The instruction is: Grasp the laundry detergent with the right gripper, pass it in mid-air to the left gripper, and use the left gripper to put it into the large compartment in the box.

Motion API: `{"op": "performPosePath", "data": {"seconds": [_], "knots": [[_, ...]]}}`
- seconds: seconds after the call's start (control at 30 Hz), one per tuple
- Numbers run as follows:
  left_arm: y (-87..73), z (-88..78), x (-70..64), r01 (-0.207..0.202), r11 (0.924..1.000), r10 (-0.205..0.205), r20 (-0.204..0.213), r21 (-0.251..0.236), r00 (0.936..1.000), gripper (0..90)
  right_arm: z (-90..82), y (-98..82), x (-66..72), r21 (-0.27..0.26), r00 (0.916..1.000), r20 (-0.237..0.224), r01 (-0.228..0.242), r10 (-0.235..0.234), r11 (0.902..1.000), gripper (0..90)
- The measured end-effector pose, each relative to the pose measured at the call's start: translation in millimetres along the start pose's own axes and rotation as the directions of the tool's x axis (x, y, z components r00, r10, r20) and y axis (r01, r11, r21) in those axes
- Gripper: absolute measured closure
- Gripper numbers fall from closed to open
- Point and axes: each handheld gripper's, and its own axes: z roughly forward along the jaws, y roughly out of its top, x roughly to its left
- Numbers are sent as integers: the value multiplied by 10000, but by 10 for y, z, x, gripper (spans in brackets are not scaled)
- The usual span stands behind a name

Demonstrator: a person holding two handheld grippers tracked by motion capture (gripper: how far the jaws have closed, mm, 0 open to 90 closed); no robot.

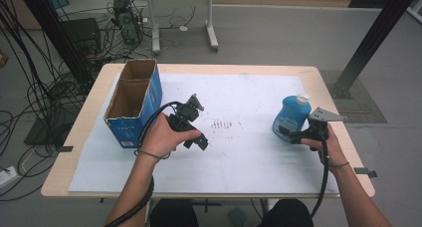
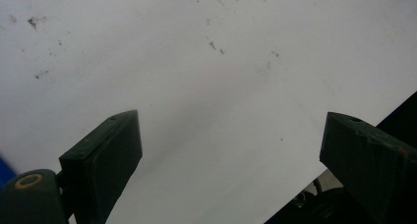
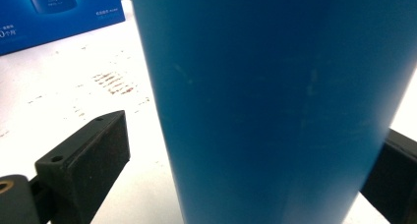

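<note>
Right claw (image 1: 293, 136) brackets a blue bottle (image 1: 290, 117) standing upright at the right of the white mat (image 1: 239, 162), jaws wide on either side; the left jaw stands visibly clear of the plastic in the right gripper view, so no grip is made. Left claw (image 1: 198, 140) hovers gaping and empty over bare mat just right of the box (image 1: 130, 118). Judged step: closing on the bottle. The next move calls for a squeeze, then a lift leftward, probably to the box. Count: one bottle, one two-bay box, two claws.
</note>
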Motion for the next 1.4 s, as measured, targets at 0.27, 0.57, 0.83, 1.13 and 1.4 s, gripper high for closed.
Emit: {"op": "performPosePath", "data": {"seconds": [0.27,0.57,0.83,1.13,1.4], "knots": [[-3,3,-6,-13,10000,13,2,8,10000,93,-5,8,-1,-98,9999,114,121,-120,9999,89],[-9,-6,-10,-9,10000,9,16,4,10000,93,7,10,-1,-110,9996,119,252,-251,9996,197],[-6,-3,-6,30,10000,-30,14,-1,10000,93,-6,7,-4,-163,9994,132,328,-326,9993,301],[-3,-2,2,43,10000,-43,42,4,10000,94,-23,11,-18,-199,9991,176,385,-382,9991,387],[-4,2,13,78,10000,-78,26,27,10000,94,-22,18,-10,-216,9988,174,454,-450,9987,421]]}}
